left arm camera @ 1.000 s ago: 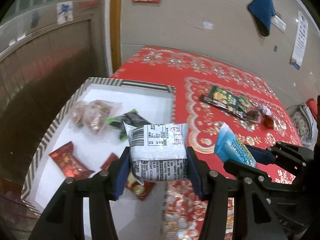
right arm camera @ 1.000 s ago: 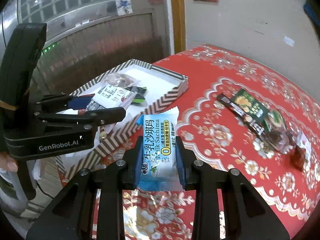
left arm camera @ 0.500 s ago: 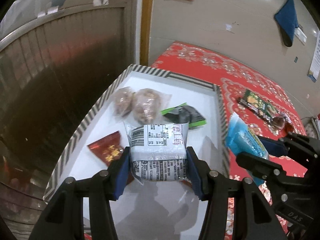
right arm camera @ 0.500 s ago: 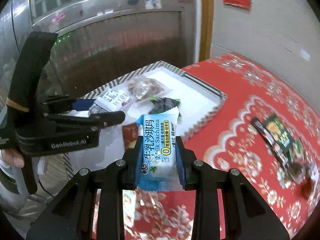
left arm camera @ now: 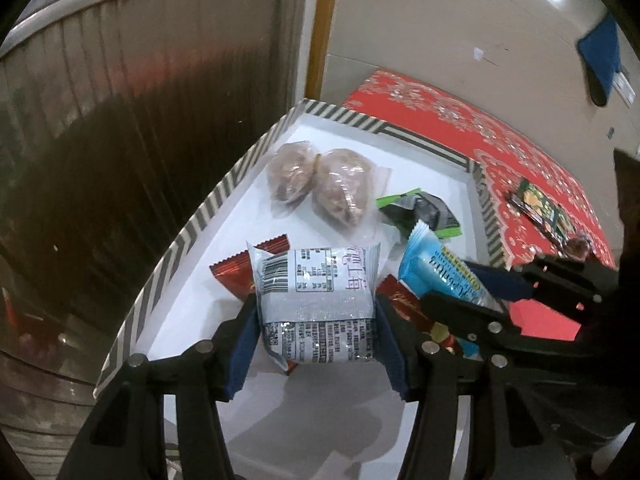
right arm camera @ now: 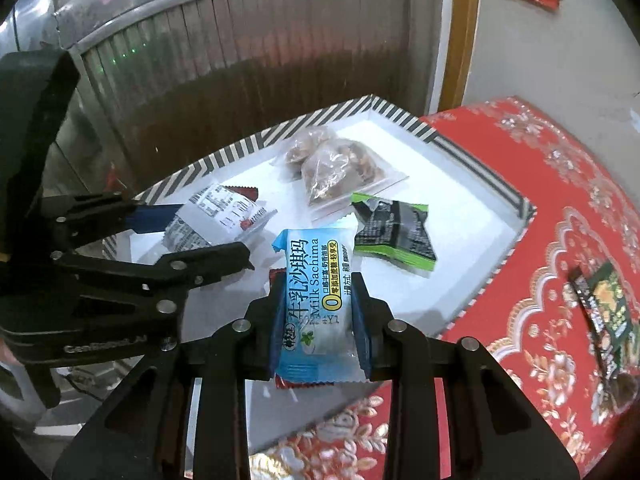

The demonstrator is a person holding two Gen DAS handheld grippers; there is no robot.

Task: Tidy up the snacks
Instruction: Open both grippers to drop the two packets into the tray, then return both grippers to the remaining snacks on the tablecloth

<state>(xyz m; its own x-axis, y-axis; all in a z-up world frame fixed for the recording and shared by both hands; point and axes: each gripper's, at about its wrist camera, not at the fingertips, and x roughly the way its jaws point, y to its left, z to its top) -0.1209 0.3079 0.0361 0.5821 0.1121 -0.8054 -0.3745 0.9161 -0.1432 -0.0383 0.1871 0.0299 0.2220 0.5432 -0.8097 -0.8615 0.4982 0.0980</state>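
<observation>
My left gripper [left arm camera: 316,320] is loosening, its jaws opening around the silver barcode packet [left arm camera: 316,304], which is still sitting between the blue pads [left arm camera: 244,344] above the white floor of the striped tray [left arm camera: 192,224]. My right gripper [right arm camera: 316,320] is clamping tight on the blue Milk Sachima packet [right arm camera: 316,304], hanging over the tray's near edge. Below them, red candy wrappers [left arm camera: 232,272] are lying in the tray, with two clear bags of nuts [left arm camera: 320,184] and a green-and-black packet [right arm camera: 394,236] farther in. On the red tablecloth [right arm camera: 540,208], a dark green snack pack [right arm camera: 608,308] is waiting well apart.
</observation>
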